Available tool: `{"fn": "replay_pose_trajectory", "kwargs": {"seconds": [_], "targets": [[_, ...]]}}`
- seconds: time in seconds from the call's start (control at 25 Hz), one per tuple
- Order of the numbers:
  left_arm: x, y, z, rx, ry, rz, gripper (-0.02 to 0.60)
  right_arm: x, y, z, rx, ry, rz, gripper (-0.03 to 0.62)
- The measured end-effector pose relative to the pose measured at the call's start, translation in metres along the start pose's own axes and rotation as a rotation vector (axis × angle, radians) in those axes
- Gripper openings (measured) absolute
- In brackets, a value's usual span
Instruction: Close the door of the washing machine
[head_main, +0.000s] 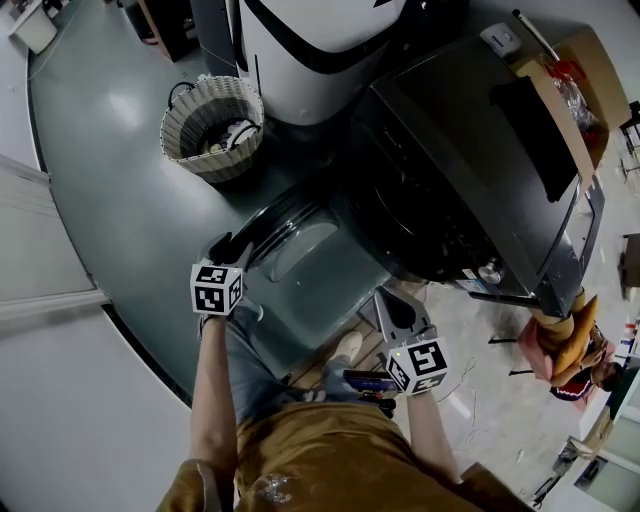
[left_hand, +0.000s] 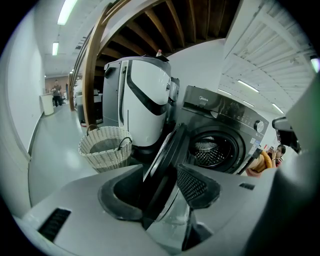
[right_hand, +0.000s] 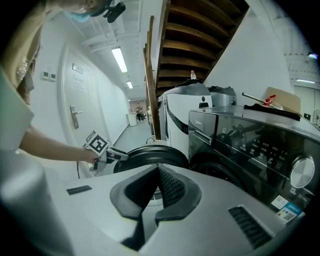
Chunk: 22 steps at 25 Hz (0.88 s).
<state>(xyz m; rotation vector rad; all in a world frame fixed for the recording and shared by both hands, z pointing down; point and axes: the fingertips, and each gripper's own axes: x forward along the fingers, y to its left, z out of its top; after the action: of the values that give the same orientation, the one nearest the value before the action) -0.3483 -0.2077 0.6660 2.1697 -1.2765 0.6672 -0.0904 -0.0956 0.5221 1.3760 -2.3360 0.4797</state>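
The dark front-loading washing machine (head_main: 470, 170) stands with its round glass door (head_main: 300, 265) swung wide open toward me. My left gripper (head_main: 222, 244) is at the door's outer left edge. In the left gripper view the door's black rim (left_hand: 167, 160) runs edge-on between the jaws of my left gripper (left_hand: 159, 190), which stand wide apart. Behind the rim shows the steel drum (left_hand: 212, 150). My right gripper (head_main: 386, 298) hovers at the door's near right side, its pads together on nothing. The right gripper view shows my right gripper (right_hand: 159, 187) in front of the door (right_hand: 150, 155).
A wicker basket (head_main: 212, 125) sits on the grey floor left of the machine, beside a white appliance (head_main: 310, 50). On the machine's top rests a cardboard box (head_main: 570, 90). My own legs and a shoe (head_main: 348, 347) are just below the door.
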Motion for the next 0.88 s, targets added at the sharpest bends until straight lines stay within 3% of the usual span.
{"fn": "replay_pose_trajectory", "kwargs": {"seconds": [0.88], "targets": [[-0.006, -0.035, -0.017, -0.027, 0.055, 0.034, 0.196, -0.029, -0.024, -0.001, -0.022, -0.023, 0.023, 0.014]]}}
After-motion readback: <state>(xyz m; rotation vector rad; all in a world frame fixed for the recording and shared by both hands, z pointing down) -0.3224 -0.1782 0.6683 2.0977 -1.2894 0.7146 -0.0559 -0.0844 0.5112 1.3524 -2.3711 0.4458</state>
